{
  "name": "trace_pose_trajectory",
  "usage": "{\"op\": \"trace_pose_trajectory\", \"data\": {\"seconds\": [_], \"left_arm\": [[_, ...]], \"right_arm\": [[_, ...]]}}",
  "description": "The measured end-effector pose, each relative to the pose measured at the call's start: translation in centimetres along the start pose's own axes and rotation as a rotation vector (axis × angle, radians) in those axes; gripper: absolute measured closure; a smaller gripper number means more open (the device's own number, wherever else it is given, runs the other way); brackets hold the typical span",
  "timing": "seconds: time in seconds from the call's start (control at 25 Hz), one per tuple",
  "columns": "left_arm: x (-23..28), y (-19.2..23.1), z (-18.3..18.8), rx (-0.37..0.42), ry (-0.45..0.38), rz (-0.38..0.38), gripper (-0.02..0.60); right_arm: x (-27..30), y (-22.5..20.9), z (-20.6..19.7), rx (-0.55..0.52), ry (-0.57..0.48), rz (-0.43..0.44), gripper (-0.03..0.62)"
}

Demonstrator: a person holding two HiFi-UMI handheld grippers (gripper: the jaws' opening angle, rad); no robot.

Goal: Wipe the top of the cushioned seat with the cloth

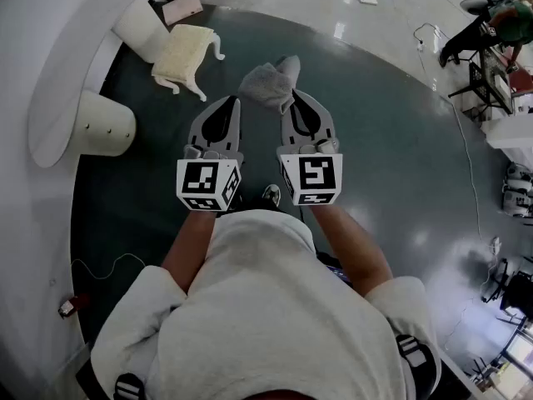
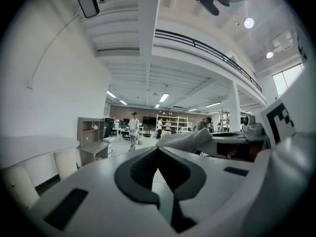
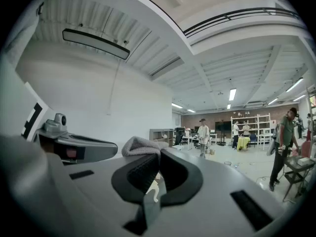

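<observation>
The cushioned seat [image 1: 185, 50] is a small stool with a cream top and white legs, standing on the dark floor ahead and to the left of both grippers. My right gripper [image 1: 293, 95] is shut on a grey cloth [image 1: 268, 85], which bunches out past its tips to the left. In the right gripper view the cloth [image 3: 140, 144] sits just left of the closed right gripper [image 3: 158, 155]. My left gripper [image 1: 233, 101] is shut and holds nothing; it is level beside the right one, and its tips [image 2: 158, 149] meet in its own view. The cloth [image 2: 185, 139] shows there too. Both grippers are well short of the seat.
A white curved wall [image 1: 58, 73] runs along the left, with two white cylinder stools [image 1: 108, 125] [image 1: 138, 27] at its foot. A flat box [image 1: 181, 8] lies behind the seat. Cables [image 1: 108, 267] trail on the floor. A person [image 1: 500, 25] stands at a desk far right.
</observation>
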State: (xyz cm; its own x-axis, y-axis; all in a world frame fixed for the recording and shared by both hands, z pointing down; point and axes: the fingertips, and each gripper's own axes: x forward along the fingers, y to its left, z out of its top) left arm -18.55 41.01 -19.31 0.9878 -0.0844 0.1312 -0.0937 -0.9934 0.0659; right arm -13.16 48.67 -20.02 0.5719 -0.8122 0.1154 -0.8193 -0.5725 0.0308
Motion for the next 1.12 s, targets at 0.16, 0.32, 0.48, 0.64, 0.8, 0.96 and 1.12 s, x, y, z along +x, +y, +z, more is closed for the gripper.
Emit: {"op": "trace_pose_trajectory", "data": {"seconds": [0.16, 0.32, 0.48, 0.64, 0.8, 0.96, 1.12], "left_arm": [[0.1, -0.8, -1.1, -0.023, 0.02, -0.009, 0.568], [0.2, -0.4, -3.0, -0.039, 0.067, 0.001, 0.568], [0.8, 2.7, -4.3, -0.062, 0.093, 0.024, 0.568], [2.9, 5.5, -5.8, -0.103, 0.133, 0.026, 0.568], [6.3, 8.3, -6.5, -0.119, 0.152, 0.017, 0.568], [9.2, 13.2, -7.4, -0.136, 0.16, 0.035, 0.568], [11.9, 18.3, -8.3, -0.154, 0.156, 0.059, 0.568]], "right_arm": [[0.1, -0.4, -0.8, 0.001, 0.008, 0.005, 0.579], [1.1, -0.2, -2.4, 0.01, 0.038, 0.038, 0.579], [3.4, 0.9, -3.9, 0.003, 0.079, 0.059, 0.579], [6.5, 0.2, -4.6, -0.001, 0.128, 0.042, 0.579], [11.1, -0.9, -5.2, -0.022, 0.17, 0.046, 0.579], [16.8, 0.2, -6.8, -0.036, 0.215, 0.087, 0.579], [22.5, 1.5, -8.2, -0.075, 0.271, 0.142, 0.579]]}}
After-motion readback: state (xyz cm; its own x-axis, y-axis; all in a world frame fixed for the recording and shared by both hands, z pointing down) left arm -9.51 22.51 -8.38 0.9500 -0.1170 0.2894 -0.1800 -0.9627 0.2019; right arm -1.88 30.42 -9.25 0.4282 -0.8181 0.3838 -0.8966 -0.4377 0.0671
